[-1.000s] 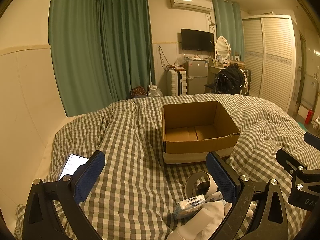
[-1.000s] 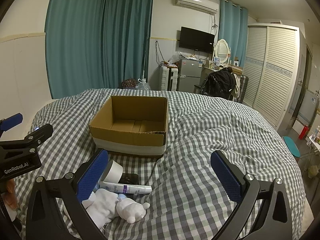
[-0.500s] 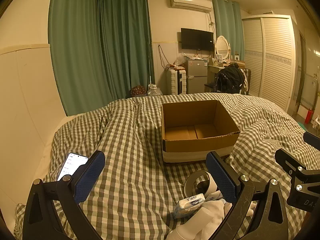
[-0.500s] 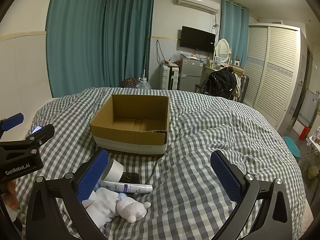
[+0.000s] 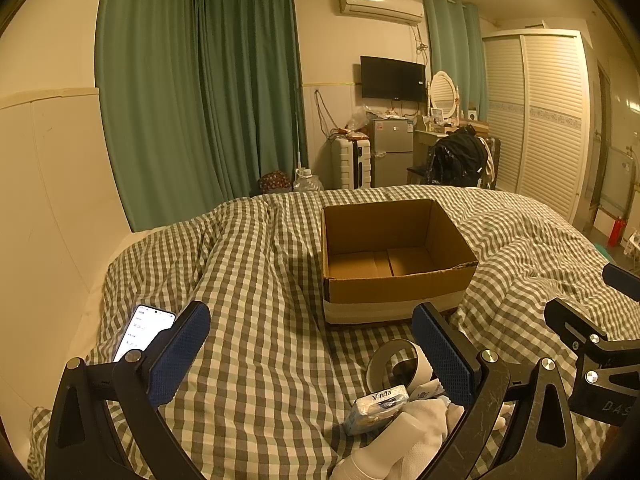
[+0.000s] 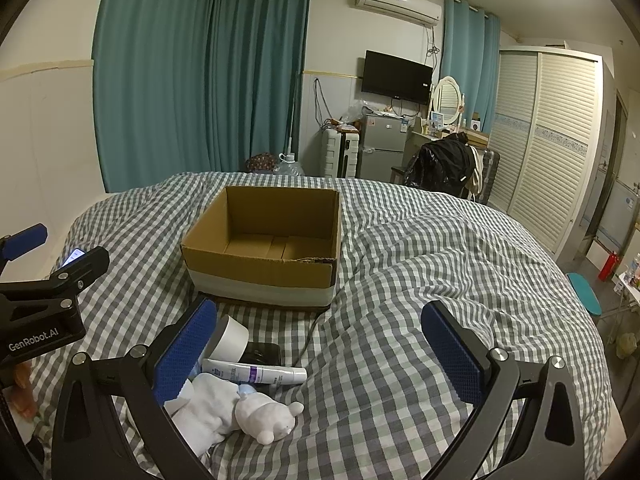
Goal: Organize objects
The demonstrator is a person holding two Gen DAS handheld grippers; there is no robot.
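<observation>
left gripper [image 5: 310, 354]: wide open, empty.
right gripper [image 6: 320, 352]: wide open, empty.
plush toy [image 6: 266, 420]: near bed [image 6: 420, 280] foot edge; prob soft, light; pinch body.
tube [image 6: 256, 374]: prob slippery; grip mid.
box [image 6: 266, 248]: bed centre, nothing inside.

The cardboard box [image 6: 264, 248] sits on the bed [image 6: 420, 280], open side up. In front of the box, a small heap lies on the cover: a tape roll [image 6: 229, 338] nearest the box, a tube [image 6: 256, 374] before that, then a plush toy [image 6: 264, 420] and a tissue pack [image 5: 378, 402]. Well to the box's left, near the wall, lies a phone [image 5: 142, 330]. Behind the box, beyond the bed, stand a fridge [image 6: 382, 154] and a wardrobe [image 6: 548, 140].
</observation>
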